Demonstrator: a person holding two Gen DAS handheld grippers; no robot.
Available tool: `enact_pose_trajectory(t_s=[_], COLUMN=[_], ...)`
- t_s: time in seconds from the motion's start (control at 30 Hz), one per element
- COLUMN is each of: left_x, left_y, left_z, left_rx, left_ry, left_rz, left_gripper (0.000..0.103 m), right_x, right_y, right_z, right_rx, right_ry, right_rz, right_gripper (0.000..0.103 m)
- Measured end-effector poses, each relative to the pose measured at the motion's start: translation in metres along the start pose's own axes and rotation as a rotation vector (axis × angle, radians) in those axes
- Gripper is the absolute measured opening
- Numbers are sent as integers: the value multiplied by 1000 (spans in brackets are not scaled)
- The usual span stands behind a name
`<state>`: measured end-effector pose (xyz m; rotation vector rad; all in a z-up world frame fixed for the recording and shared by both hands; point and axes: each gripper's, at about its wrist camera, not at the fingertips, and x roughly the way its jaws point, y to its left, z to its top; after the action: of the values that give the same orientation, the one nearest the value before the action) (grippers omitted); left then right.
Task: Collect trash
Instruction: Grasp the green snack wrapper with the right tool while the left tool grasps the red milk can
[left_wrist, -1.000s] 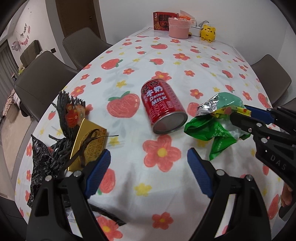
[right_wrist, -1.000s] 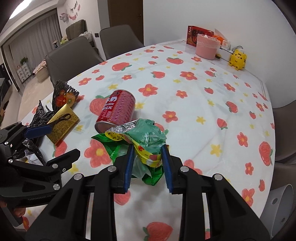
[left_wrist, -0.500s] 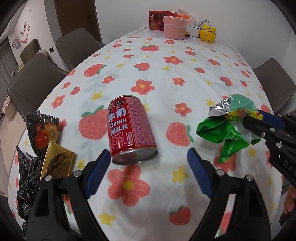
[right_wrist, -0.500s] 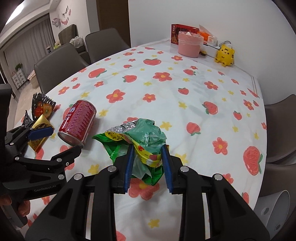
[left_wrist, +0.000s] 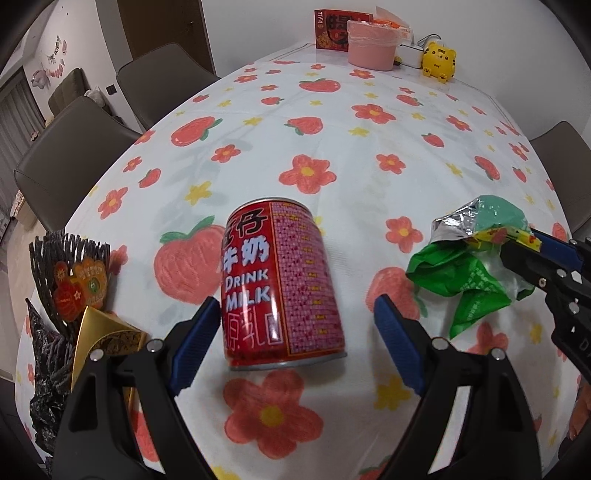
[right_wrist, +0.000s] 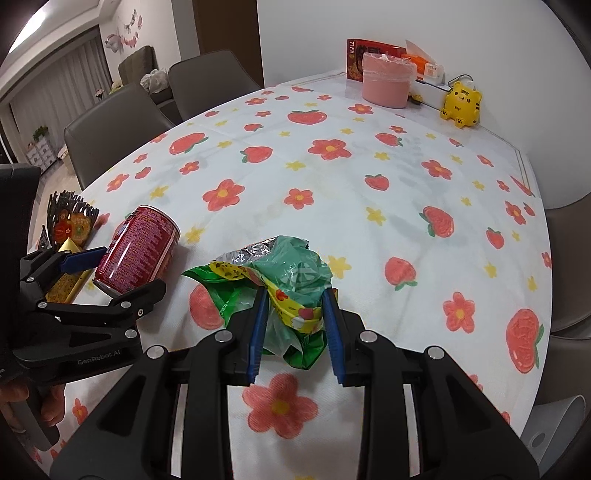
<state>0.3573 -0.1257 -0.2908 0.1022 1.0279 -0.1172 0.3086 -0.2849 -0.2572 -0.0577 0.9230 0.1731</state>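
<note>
Wrappers (right_wrist: 291, 291); can label (left_wrist: 255, 280) left-view only

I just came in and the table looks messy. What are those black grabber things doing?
A person is picking up trash with a grabber in each hand. The right gripper has its fingers shut on a bunch of crumpled wrappers. The left gripper is open, with a red milk can lying on its side between its fingers, not gripped yet. More trash, a black and gold wrapper pile, sits at the table's edge.

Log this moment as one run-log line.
left gripper: open, straddling red milk can | right gripper: shut on crumpled wrappers | can lying on table
</note>
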Motion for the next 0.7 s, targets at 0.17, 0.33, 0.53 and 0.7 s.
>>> enact_pose_trajectory(t_s=[0.17, 0.33, 0.53, 0.7], left_x=[15, 13, 5, -7], left_y=[9, 13, 14, 15], left_z=[-3, -6, -13, -18], left_rx=[-30, -35, -37, -37], left_ry=[37, 28, 30, 22], left_rz=[0, -18, -17, -22], left_gripper=[69, 67, 67, 67], right_x=[8, 10, 9, 0], right_y=[7, 12, 16, 21], right_z=[1, 1, 1, -1], right_rx=[-8, -16, -14, -12], right_ry=[11, 15, 17, 14], right_rz=[11, 15, 18, 17], right_gripper=[28, 28, 28, 28])
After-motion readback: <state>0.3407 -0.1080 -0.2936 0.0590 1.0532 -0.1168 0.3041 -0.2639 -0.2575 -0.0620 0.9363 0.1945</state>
